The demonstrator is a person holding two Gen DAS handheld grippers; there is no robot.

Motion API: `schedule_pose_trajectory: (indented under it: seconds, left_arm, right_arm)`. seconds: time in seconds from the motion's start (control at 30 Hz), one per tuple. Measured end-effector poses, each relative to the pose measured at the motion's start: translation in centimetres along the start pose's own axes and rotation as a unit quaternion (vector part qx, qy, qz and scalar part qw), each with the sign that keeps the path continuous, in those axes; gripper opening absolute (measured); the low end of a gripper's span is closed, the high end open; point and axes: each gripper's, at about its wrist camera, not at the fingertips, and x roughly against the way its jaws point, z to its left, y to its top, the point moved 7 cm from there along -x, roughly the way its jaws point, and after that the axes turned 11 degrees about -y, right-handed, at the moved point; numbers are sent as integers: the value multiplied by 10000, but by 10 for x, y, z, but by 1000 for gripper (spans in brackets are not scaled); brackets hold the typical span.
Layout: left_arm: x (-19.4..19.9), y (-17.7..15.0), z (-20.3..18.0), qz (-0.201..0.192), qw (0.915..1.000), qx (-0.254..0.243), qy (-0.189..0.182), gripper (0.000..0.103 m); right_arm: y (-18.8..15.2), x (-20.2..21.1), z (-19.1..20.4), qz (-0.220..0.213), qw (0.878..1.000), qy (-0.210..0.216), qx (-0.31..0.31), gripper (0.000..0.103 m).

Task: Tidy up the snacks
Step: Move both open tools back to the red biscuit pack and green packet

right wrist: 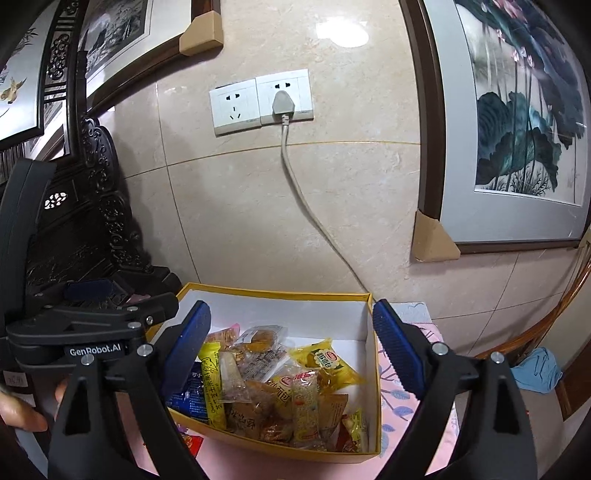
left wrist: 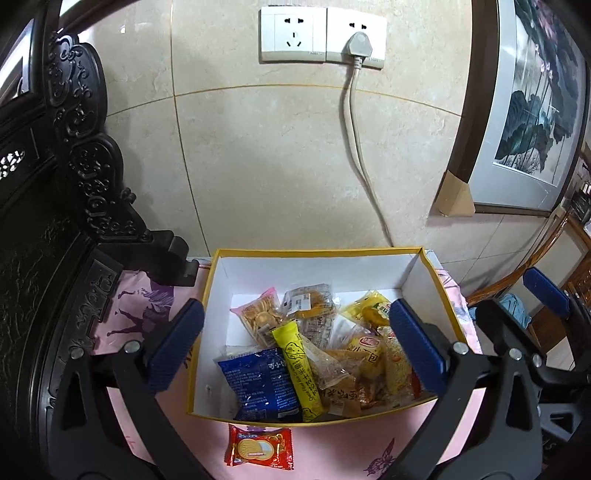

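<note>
Nearest the left gripper (left wrist: pixel 295 347), just below and between its blue pads, a red biscuit packet (left wrist: pixel 259 446) lay flat on the pink cloth (left wrist: pixel 332 443), outside the box and close against its near wall. The left jaws stood wide apart with nothing between the pads. Beyond them sat the yellow-rimmed box (left wrist: pixel 317 252), its white inside holding a heap of snack packets: a blue packet (left wrist: pixel 258 384) at the near left, a yellow stick packet (left wrist: pixel 301 369) leaning across it, and clear bags of small round crackers (left wrist: pixel 256 317) further in.

The right gripper (right wrist: pixel 291 354) hovered over the same box (right wrist: pixel 273 291), its jaws also spread and empty, with the snack heap (right wrist: pixel 280 387) showing between its pads. The left gripper's black body (right wrist: pixel 85 332) was just to its left, with a hand (right wrist: pixel 22 410) beneath.

Past the box, a white cable (left wrist: pixel 354 140) ran up the tiled wall to a double socket (left wrist: pixel 321 35). A dark carved cabinet (left wrist: pixel 55 184) stood left of the tongs and a framed lotus painting (right wrist: pixel 517 122) leaned to the right.
</note>
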Motion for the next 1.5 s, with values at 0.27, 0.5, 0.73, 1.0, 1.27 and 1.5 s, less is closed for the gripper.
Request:
schedule_pose_trajectory:
  seconds: [0.27,0.5,0.73,1.0,1.27,1.5]
  left_arm:
    - [20,-10,21,7,9997,257,-9,101]
    - [51,-44,79,13,9962,778,402,101]
    - [83,-108,135,121,9883,1330,742,101]
    - [91,-181,154,416,9805,1789,702,101]
    - [87,-225,141,783,9816,1646,562,101]
    - [84,-251,132,1172,9823,1292,685,101]
  right_arm:
    - [-2,13,12,-5,9998,157,149,90]
    - [-32,23,41,348,9970,629,289,90]
    - [-102,32,104,891,9690,1828,1404,90]
    - [-184,32,165,1138,8733,3034,3637,90]
    - [-227,-20,202,1340,8145,3274,4598,89]
    - [-250,-27,224,1210,7744,3576,5077,86]
